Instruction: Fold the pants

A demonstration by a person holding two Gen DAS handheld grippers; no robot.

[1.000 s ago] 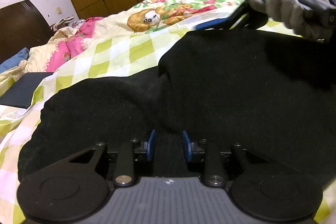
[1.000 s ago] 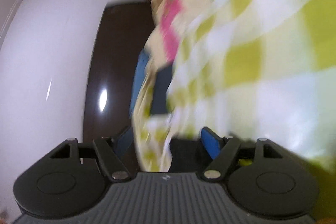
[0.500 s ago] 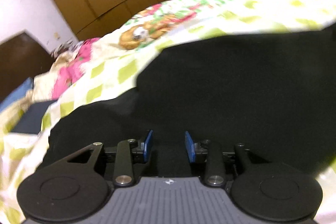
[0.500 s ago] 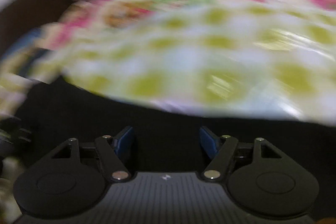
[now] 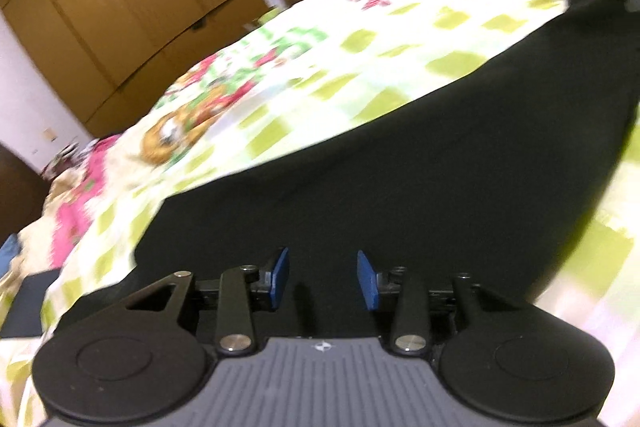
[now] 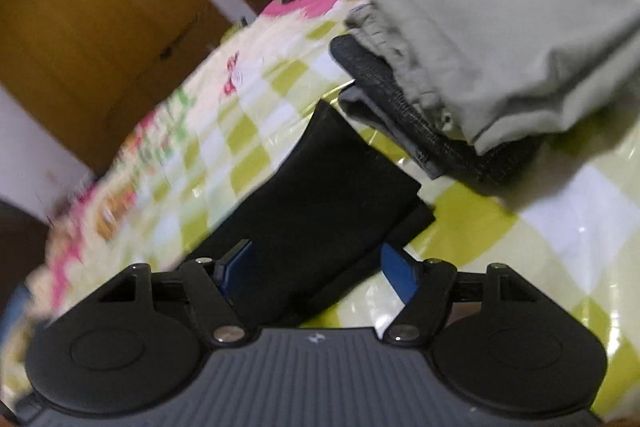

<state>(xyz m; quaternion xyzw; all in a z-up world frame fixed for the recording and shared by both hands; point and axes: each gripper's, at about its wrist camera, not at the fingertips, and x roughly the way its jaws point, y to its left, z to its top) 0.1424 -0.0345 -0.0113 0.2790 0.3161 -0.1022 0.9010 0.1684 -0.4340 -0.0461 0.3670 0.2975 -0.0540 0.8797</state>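
Note:
Black pants [image 5: 400,187] lie spread across a checked bedspread [image 5: 320,75] on a bed. My left gripper [image 5: 323,279] is open, low over the near part of the black cloth, with nothing between its blue pads. In the right wrist view the narrow end of the black pants [image 6: 320,195] lies doubled, and my right gripper [image 6: 316,267] is open with its blue pads on either side of that end. I cannot tell whether the pads touch the cloth.
A stack of folded clothes, a grey-green piece [image 6: 500,39] over darker ones [image 6: 400,99], lies on the bed just beyond the pants' end. Wooden wardrobes [image 5: 120,7] and a door stand behind the bed. A dark flat object [image 5: 24,303] lies at the bed's left edge.
Both grippers have swung to the right along the pants. The right gripper turned from the headboard side to the pants' narrow end by the folded stack. Both stayed open.

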